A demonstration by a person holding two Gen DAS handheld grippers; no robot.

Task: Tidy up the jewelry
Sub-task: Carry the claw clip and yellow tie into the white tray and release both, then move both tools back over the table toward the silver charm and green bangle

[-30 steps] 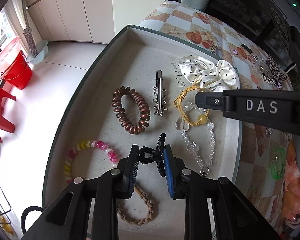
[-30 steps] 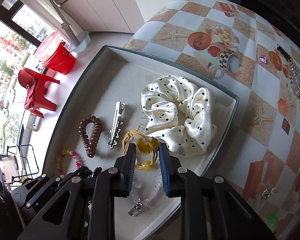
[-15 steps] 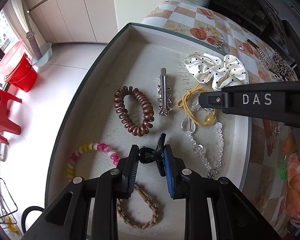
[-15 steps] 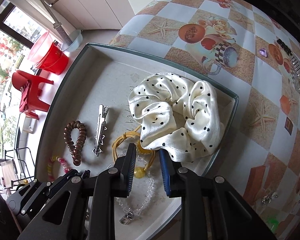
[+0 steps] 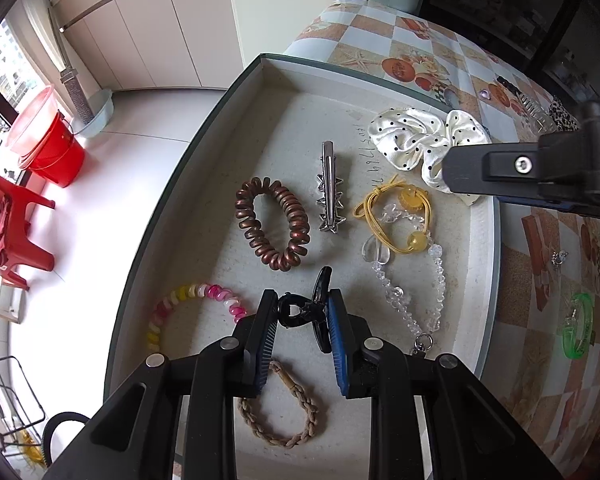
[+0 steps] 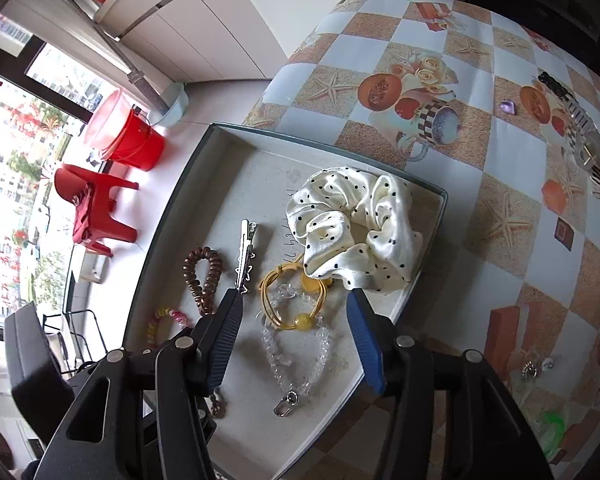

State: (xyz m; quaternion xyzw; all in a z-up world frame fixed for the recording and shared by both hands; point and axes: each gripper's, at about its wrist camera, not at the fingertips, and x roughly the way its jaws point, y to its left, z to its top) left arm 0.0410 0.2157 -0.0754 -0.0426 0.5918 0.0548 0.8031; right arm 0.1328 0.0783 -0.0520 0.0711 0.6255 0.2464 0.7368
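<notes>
A grey tray point(image 5: 204, 132) point(image 6: 180, 216) holds a white dotted scrunchie point(image 5: 412, 140) point(image 6: 352, 220), a silver clip point(image 5: 329, 188), a brown spiral tie point(image 5: 272, 224), a yellow hair tie point(image 5: 396, 216) point(image 6: 266, 292), a clear bead bracelet point(image 5: 416, 292) and a pink-yellow bracelet point(image 5: 196, 294). My left gripper point(image 5: 302, 300) is shut on a black claw clip point(image 5: 300, 314) just above the tray's near part, over a braided bracelet point(image 5: 296, 404). My right gripper point(image 6: 294, 296) hovers over the yellow tie; its jaws are opening with nothing pressed between them.
The tray sits at the left edge of a checkered tablecloth point(image 6: 500, 168); beyond it is floor with a red bucket point(image 5: 48, 148). A green clip point(image 5: 578, 326) lies right of the tray. Several small pieces point(image 6: 588, 140) lie at the table's far right.
My right gripper's jaws have spread wide and it has lifted back from the yellow hair tie. The left gripper keeps its hold on the black clip in the same place.
</notes>
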